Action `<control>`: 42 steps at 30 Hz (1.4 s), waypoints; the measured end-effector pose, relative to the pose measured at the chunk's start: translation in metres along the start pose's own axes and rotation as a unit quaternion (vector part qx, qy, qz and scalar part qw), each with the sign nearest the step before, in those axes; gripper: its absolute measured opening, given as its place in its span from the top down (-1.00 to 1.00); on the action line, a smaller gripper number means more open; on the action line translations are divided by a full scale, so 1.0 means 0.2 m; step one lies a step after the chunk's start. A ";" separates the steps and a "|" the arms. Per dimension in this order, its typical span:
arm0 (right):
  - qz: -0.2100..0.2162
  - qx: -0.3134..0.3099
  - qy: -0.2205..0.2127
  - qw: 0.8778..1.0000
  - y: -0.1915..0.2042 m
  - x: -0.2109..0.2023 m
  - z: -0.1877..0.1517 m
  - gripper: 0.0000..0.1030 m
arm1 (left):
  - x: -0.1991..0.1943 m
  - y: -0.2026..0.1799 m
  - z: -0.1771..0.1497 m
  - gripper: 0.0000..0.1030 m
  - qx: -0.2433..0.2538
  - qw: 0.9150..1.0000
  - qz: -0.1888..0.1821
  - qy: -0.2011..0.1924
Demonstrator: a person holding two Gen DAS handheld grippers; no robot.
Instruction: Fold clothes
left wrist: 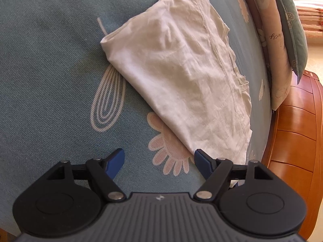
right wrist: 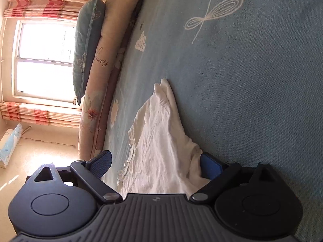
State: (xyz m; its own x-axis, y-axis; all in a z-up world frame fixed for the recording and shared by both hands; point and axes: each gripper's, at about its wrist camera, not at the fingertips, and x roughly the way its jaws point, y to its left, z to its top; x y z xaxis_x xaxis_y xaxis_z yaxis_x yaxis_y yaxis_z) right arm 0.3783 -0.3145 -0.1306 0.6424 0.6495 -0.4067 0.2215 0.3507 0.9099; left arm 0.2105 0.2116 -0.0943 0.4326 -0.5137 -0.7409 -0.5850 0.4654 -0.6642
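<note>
Garment (left wrist: pixel 181 74) folded, long axis diag., prob. narrowing away

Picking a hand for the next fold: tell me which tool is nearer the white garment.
Right. The right tool has the white garment lying between its open fingers. The left tool is open over the bedspread, one finger just at the garment's corner.

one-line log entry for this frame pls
stage: fold underway | white garment part-folded on blue bedsheet | left gripper open, empty, near its corner | right gripper open, cloth between fingers, not clamped
</note>
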 end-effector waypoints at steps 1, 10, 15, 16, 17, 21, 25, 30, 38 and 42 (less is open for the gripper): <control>-0.006 0.001 0.019 1.000 -0.01 0.02 0.01 -0.89 | 0.00 0.00 0.00 -0.47 -0.001 1.000 -0.002 -0.001; -0.013 -0.049 0.112 0.992 0.05 0.13 -0.06 -0.84 | 0.04 0.01 0.01 -0.47 -0.018 1.000 -0.024 -0.006; -0.010 -0.035 0.110 0.993 0.05 0.19 0.07 -0.83 | 0.06 0.01 0.01 -0.47 -0.012 0.999 -0.036 -0.006; -0.013 -0.042 0.118 0.992 0.05 0.20 0.07 -0.82 | 0.06 0.02 0.01 -0.47 -0.018 0.999 -0.041 -0.012; -0.016 -0.050 0.128 0.990 0.06 0.20 0.07 -0.81 | 0.06 0.02 0.01 -0.47 -0.025 0.998 -0.046 -0.018; -0.026 -0.054 0.143 0.988 0.03 0.17 0.04 -0.63 | 0.07 0.05 0.04 -0.43 -0.041 0.994 -0.071 -0.065; -0.029 -0.055 0.140 0.988 0.04 0.16 0.02 -0.63 | 0.05 0.09 0.09 -0.42 -0.065 0.985 -0.102 -0.119; -0.029 -0.057 0.138 0.988 0.05 0.16 0.02 -0.63 | 0.01 0.15 0.17 -0.41 -0.089 0.970 -0.122 -0.191; -0.022 -0.061 0.140 0.988 0.05 0.17 0.02 -0.63 | 0.02 0.17 0.21 -0.41 -0.066 0.960 -0.156 -0.223; -0.022 -0.062 0.141 0.988 0.05 0.17 0.03 -0.63 | 0.01 0.23 0.13 -0.25 -0.051 0.959 -0.158 -0.230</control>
State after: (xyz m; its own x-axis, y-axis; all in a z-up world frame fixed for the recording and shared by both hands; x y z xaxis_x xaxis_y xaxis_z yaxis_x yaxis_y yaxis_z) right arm 0.4065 -0.2924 -0.1360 0.4009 0.7880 -0.4673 0.1418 0.4506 0.8814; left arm 0.2025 0.2513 -0.1284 0.8421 -0.2338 -0.4860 -0.4296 0.2539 -0.8666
